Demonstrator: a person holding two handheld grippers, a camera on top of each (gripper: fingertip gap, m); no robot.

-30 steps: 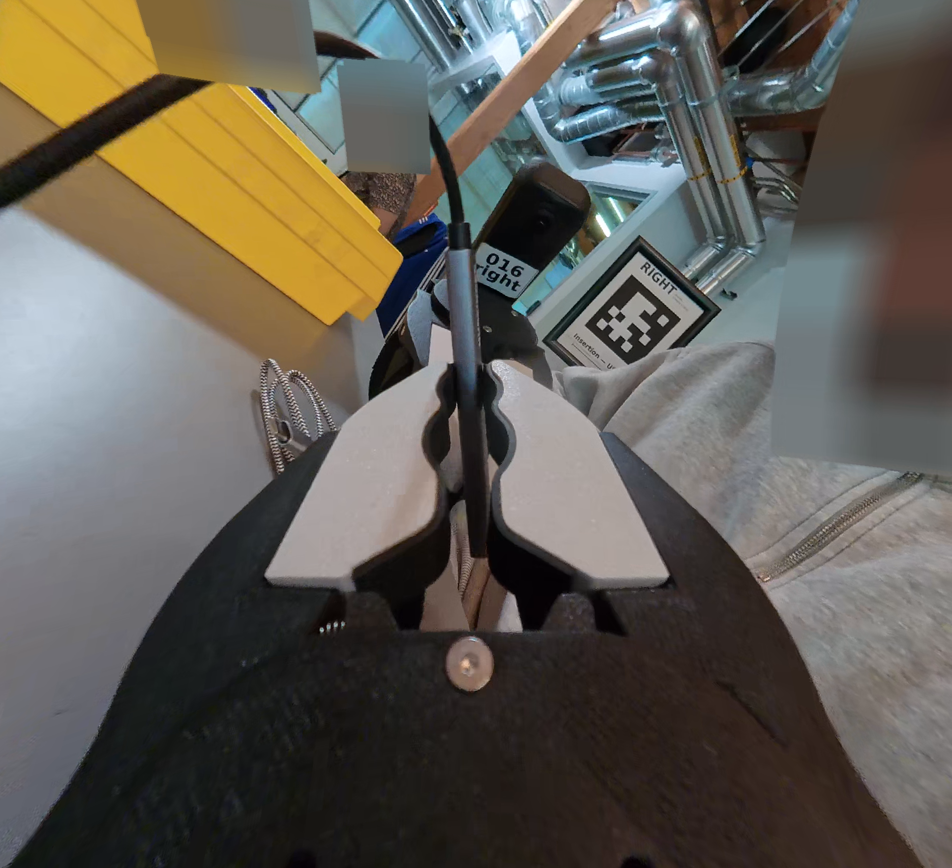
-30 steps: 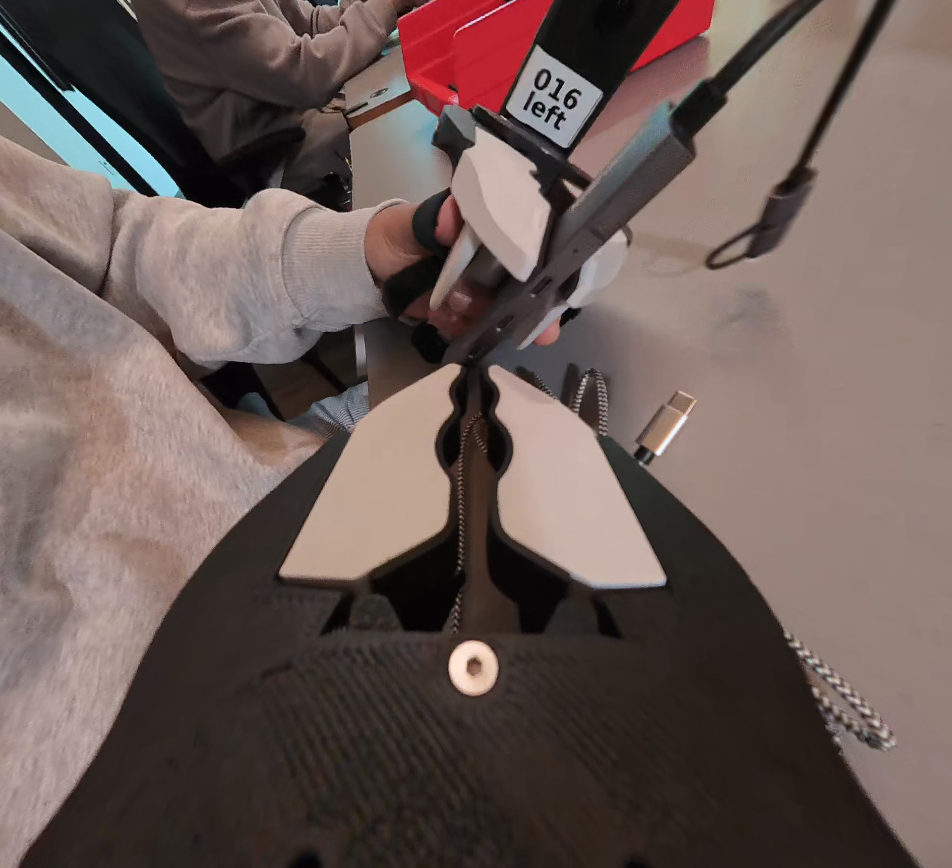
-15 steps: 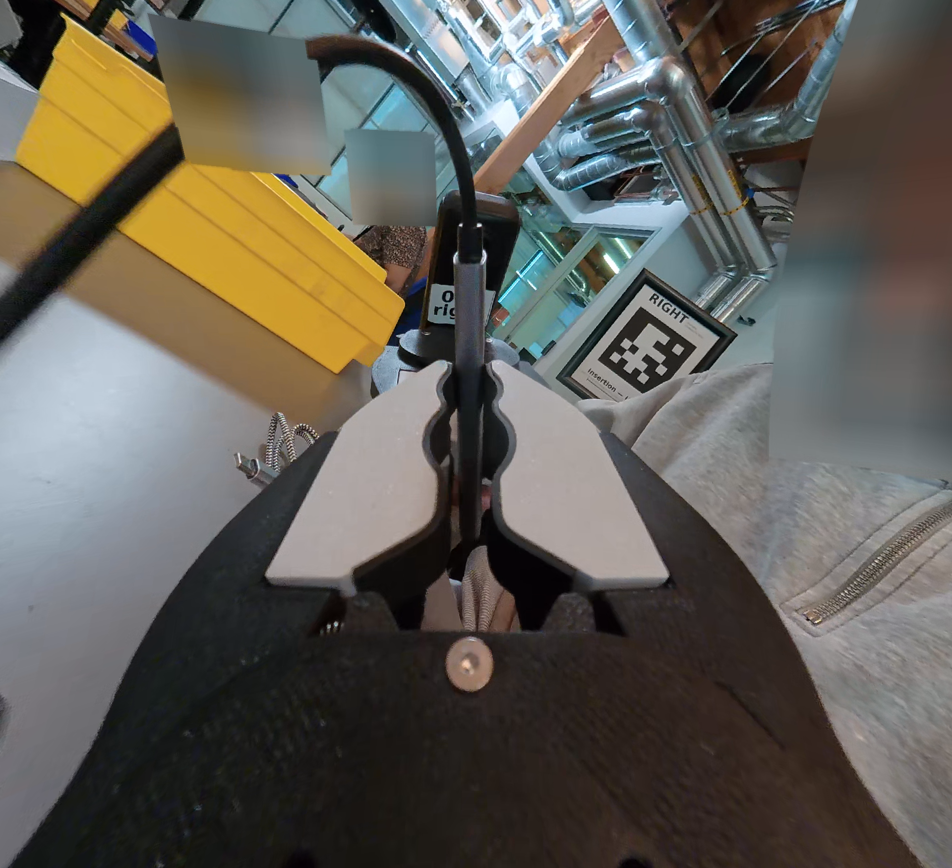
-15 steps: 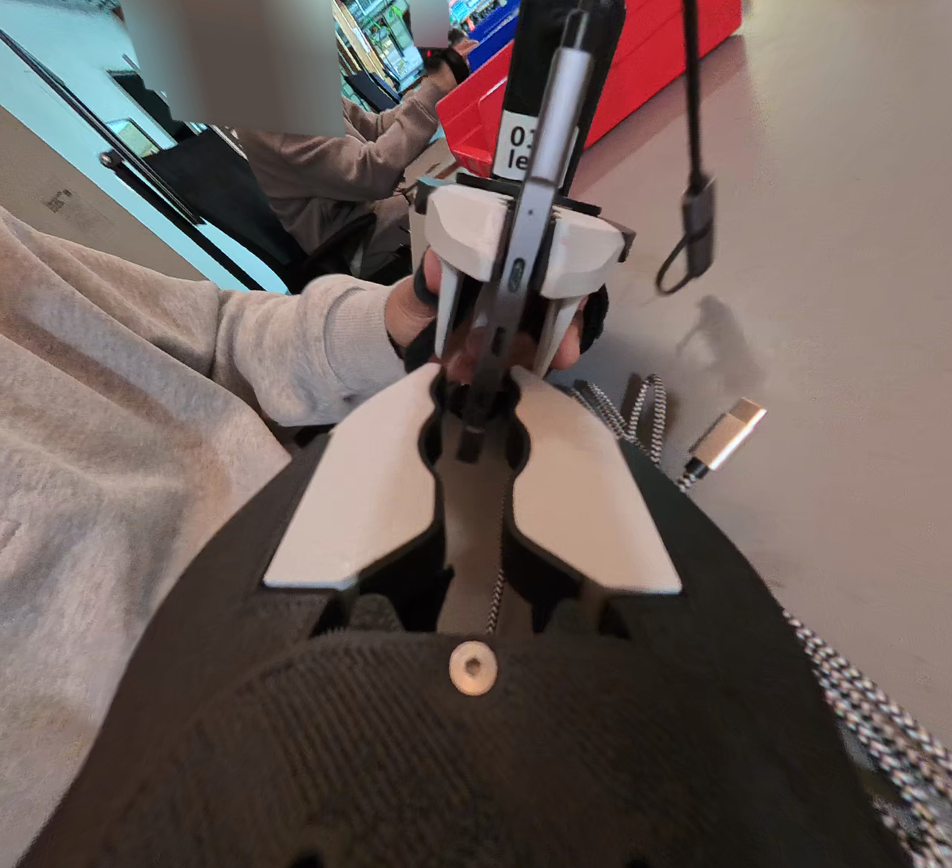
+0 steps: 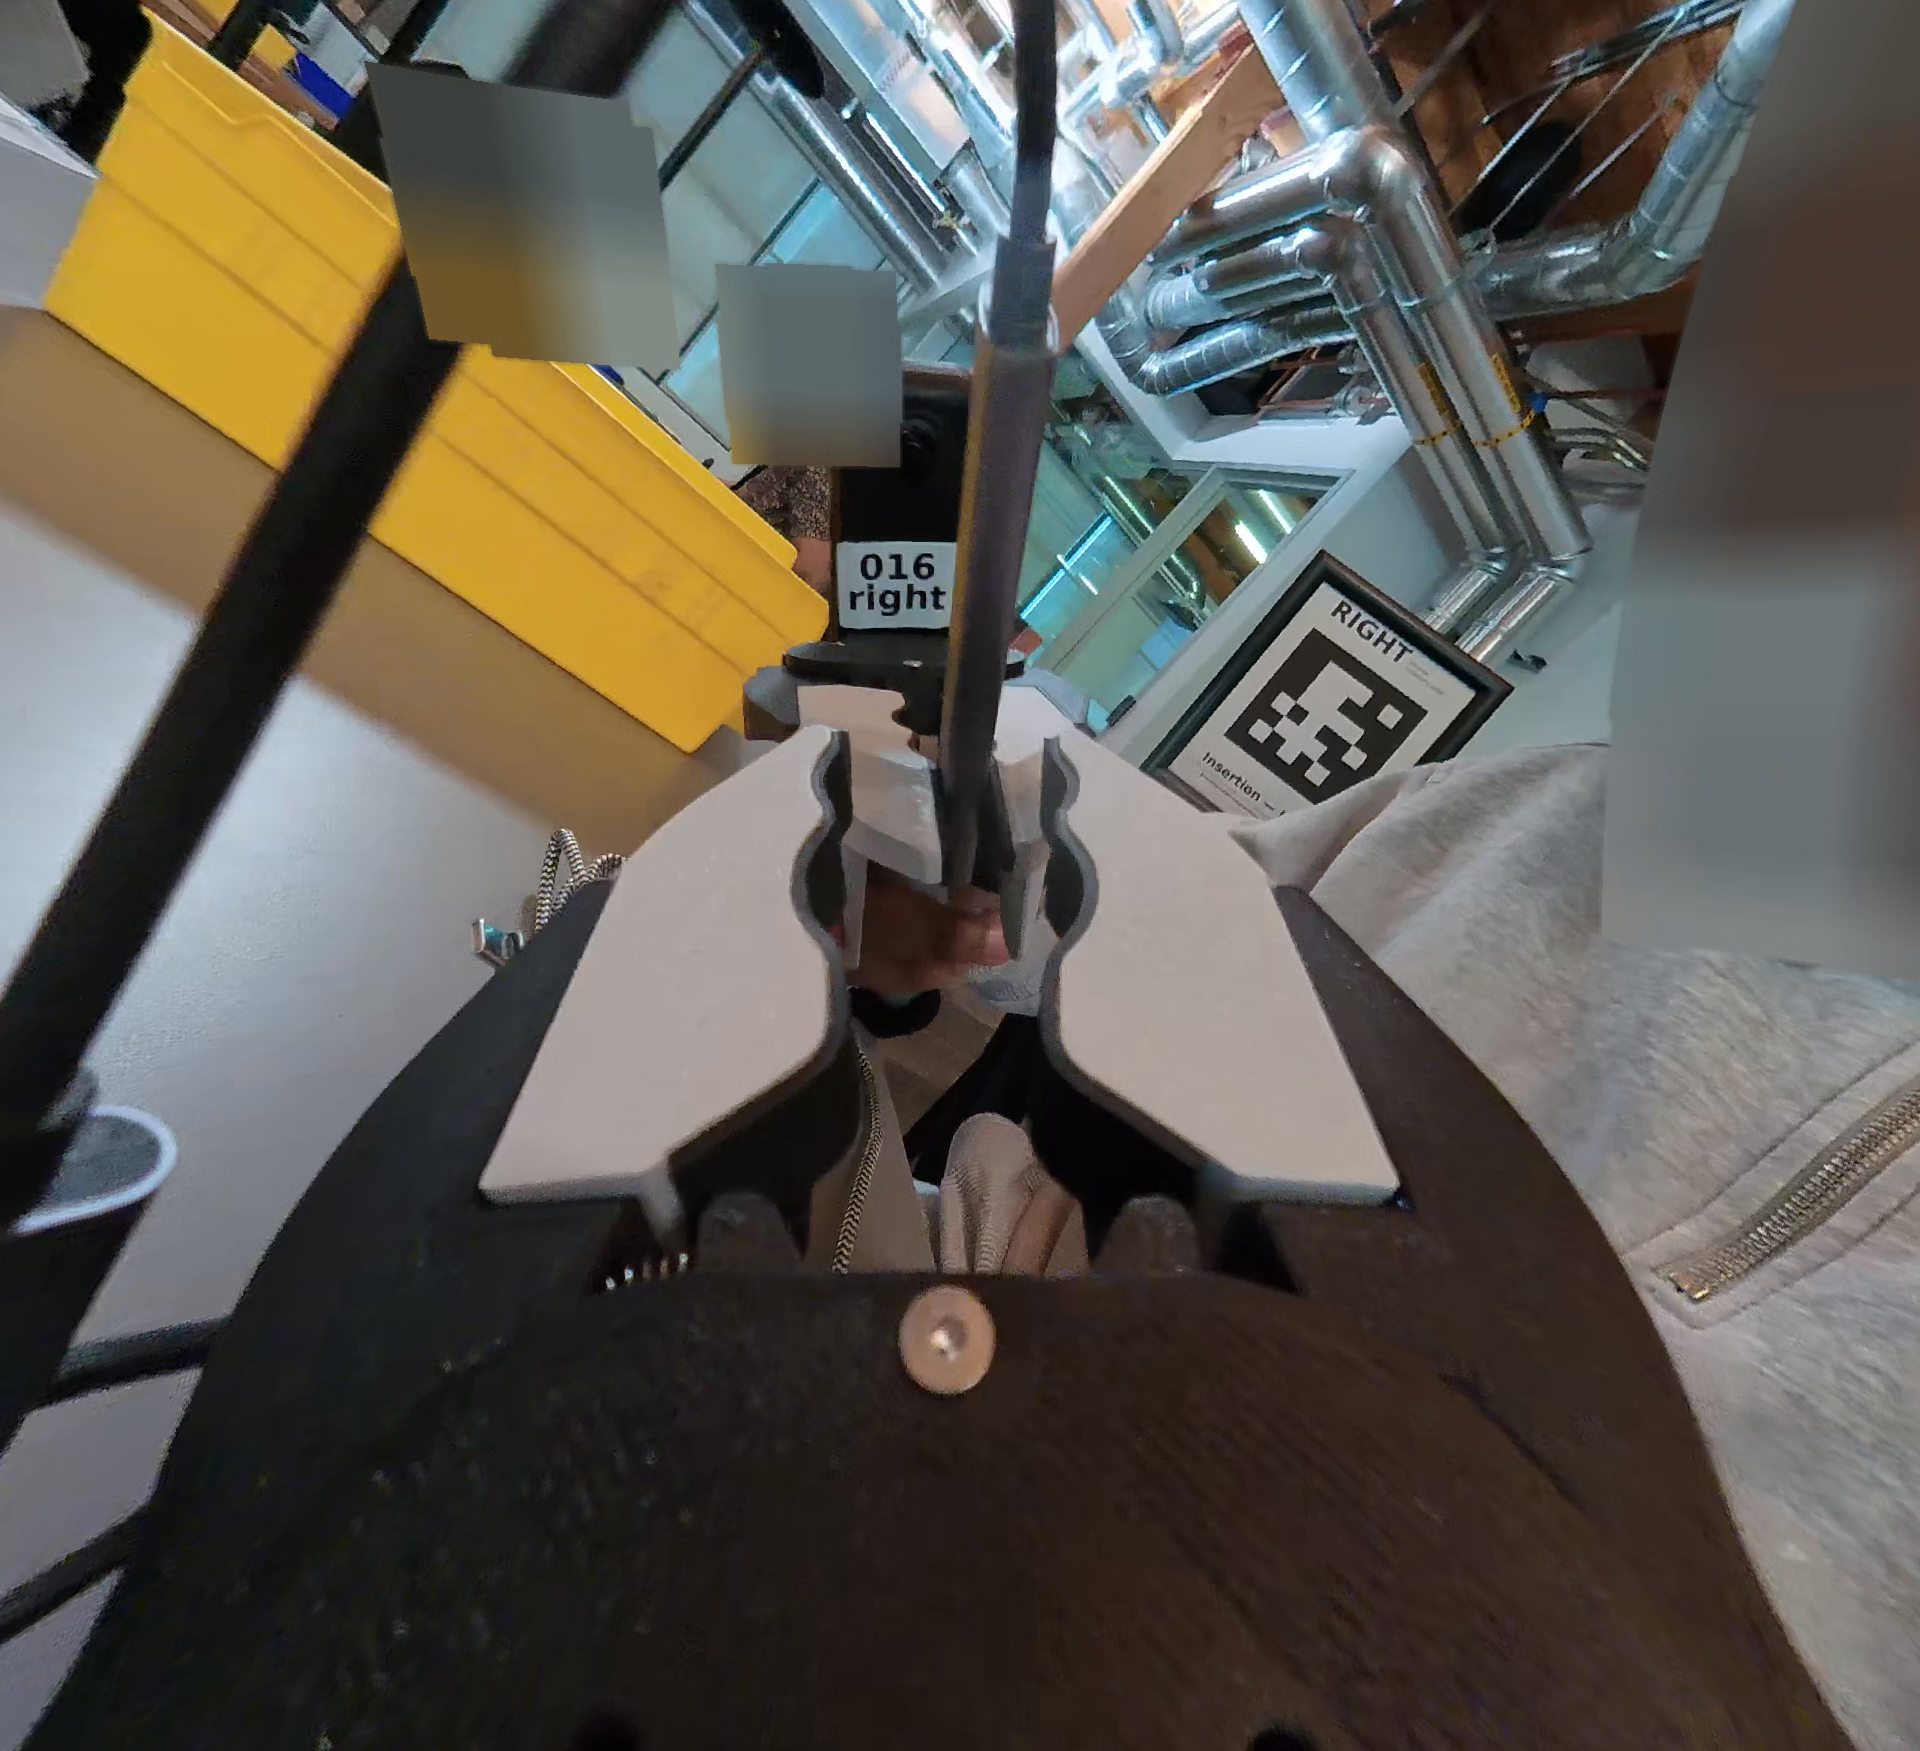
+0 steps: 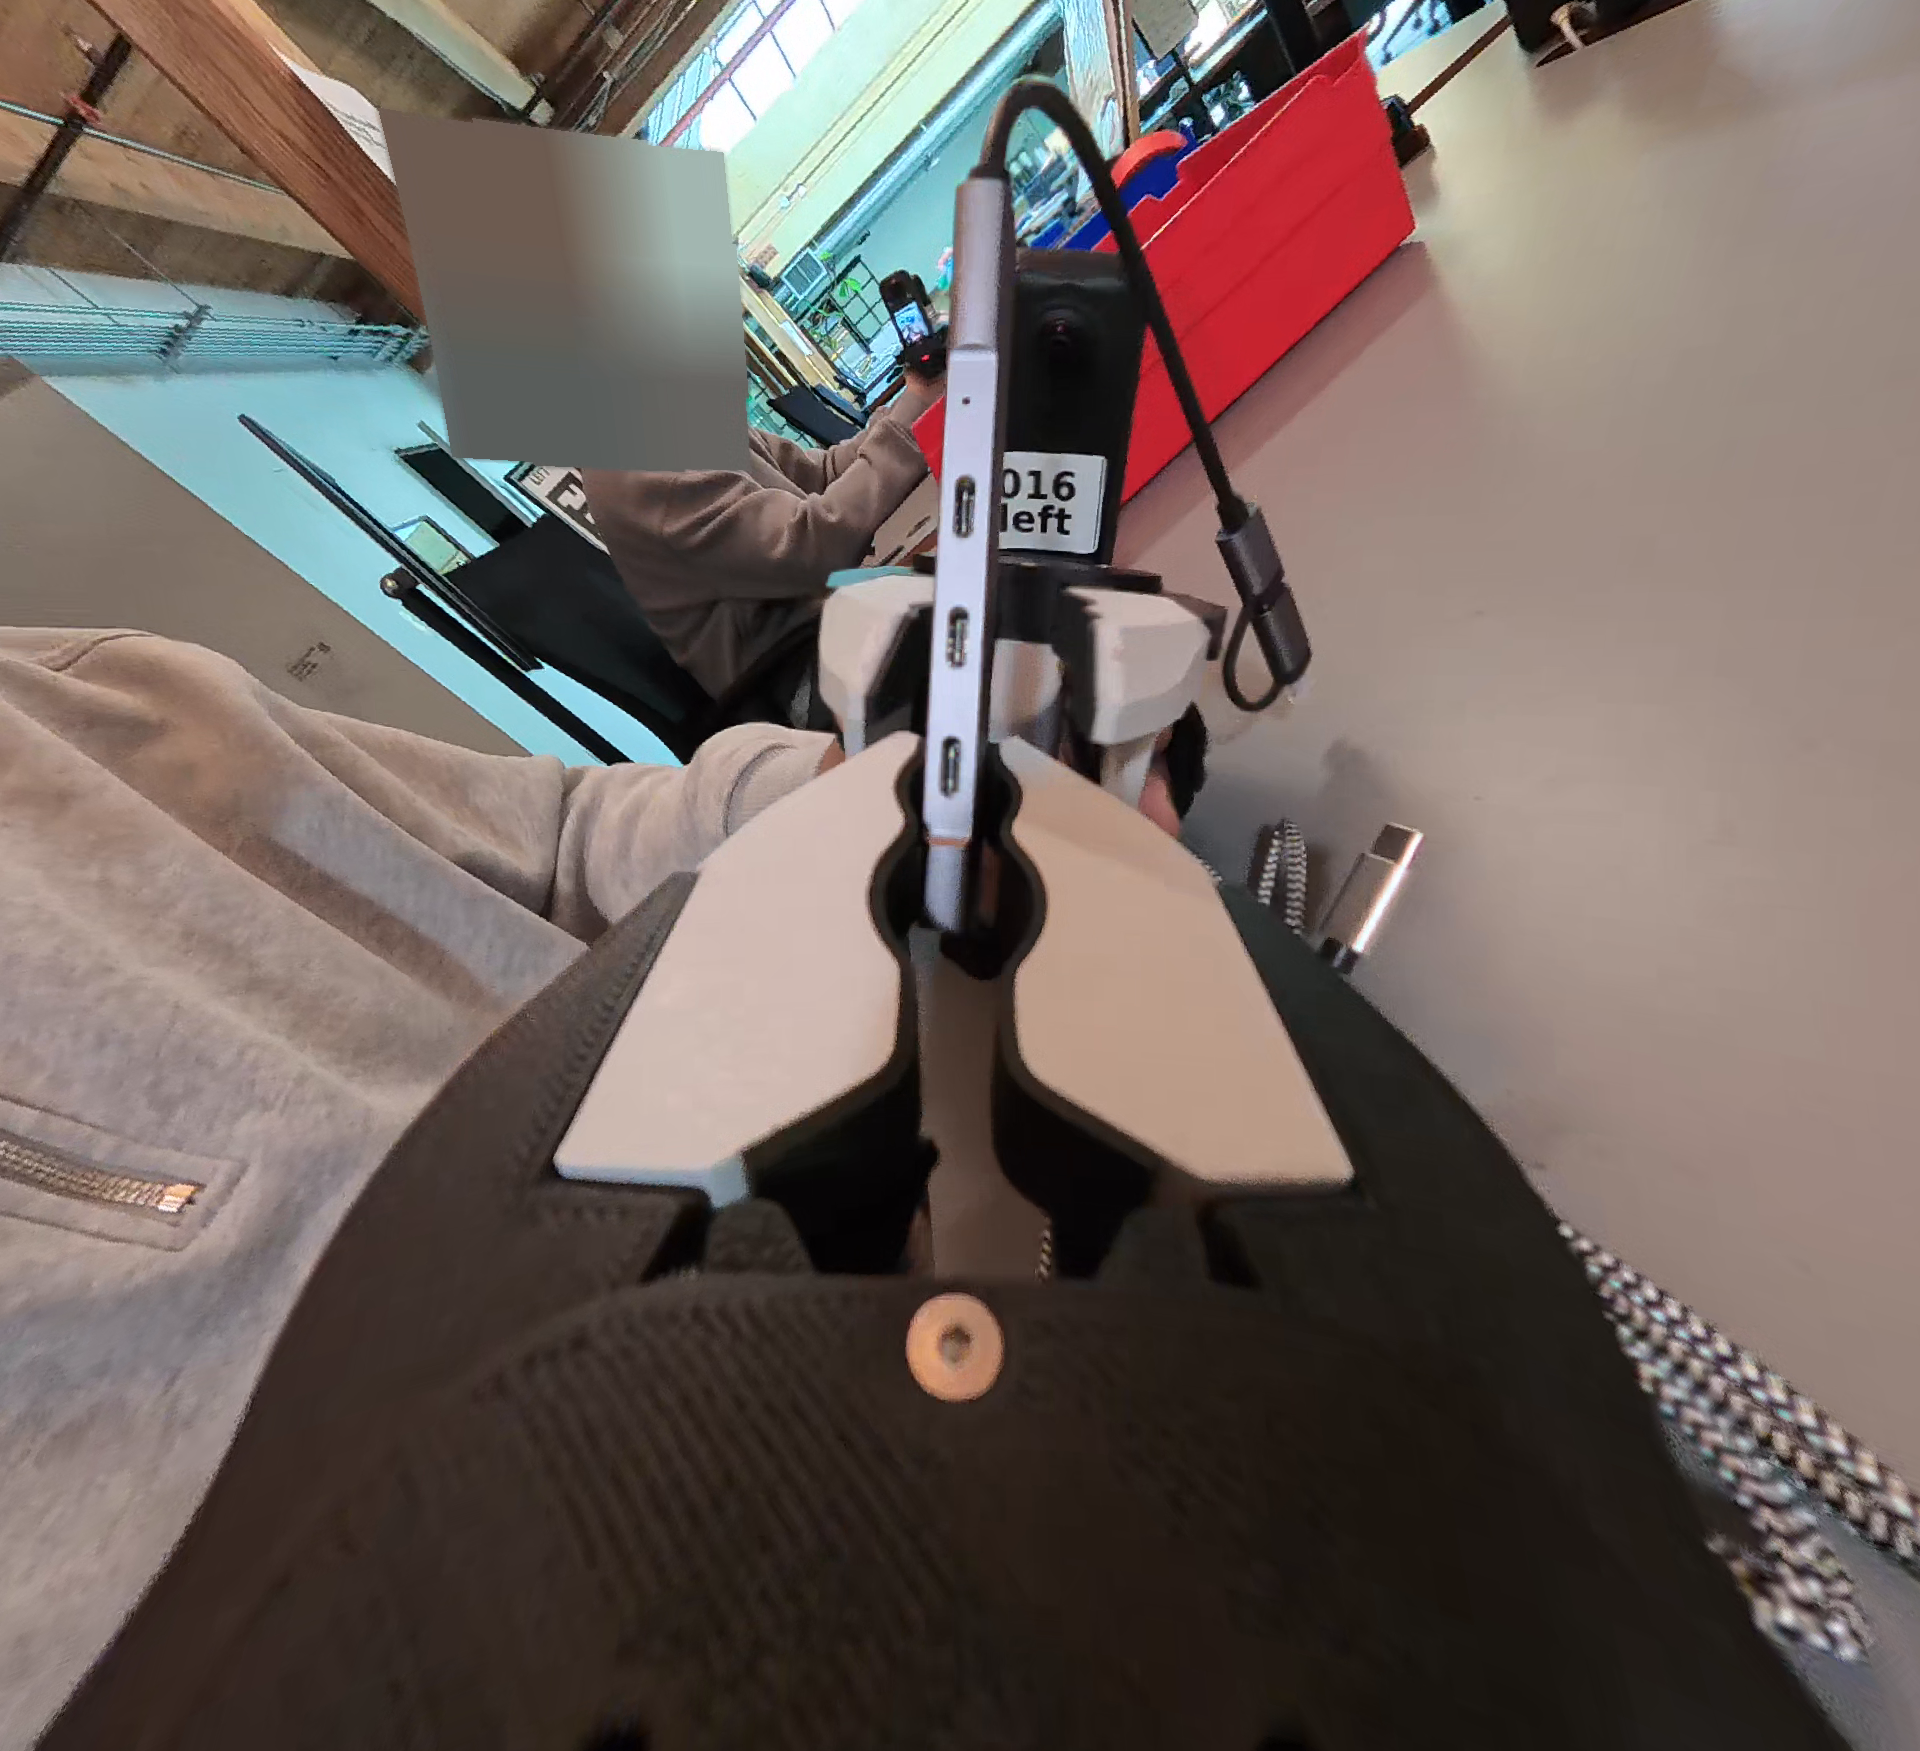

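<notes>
A slim grey hub (image 6: 964, 548) with several ports and a black cable (image 6: 1143, 319) stands upright between the two grippers. My right gripper (image 6: 961, 761) is shut on the hub's lower end. In the right wrist view the left gripper's white fingers (image 6: 1132, 662) stand spread on either side of the hub. In the left wrist view my left gripper (image 5: 940, 766) is open and holds nothing. The hub (image 5: 987, 558) rises just beyond its tips, clamped in the right gripper's white fingers (image 5: 894, 818). The cable's plug end (image 6: 1262, 589) hangs free above the grey table (image 6: 1610, 558).
A braided cable (image 6: 1745, 1431) with a silver plug (image 6: 1371, 880) lies on the table by my right gripper. A red bin (image 6: 1278, 205) stands farther back. Yellow bins (image 5: 312, 330) and a framed marker sign (image 5: 1330, 704) show in the left wrist view. Another person (image 6: 727, 538) sits behind. Left and right tips are no more than a few centimetres apart.
The hub has passed from the left gripper to the right. The left jaws opened; the right jaws closed on the hub's lower end. The hub swung upright.
</notes>
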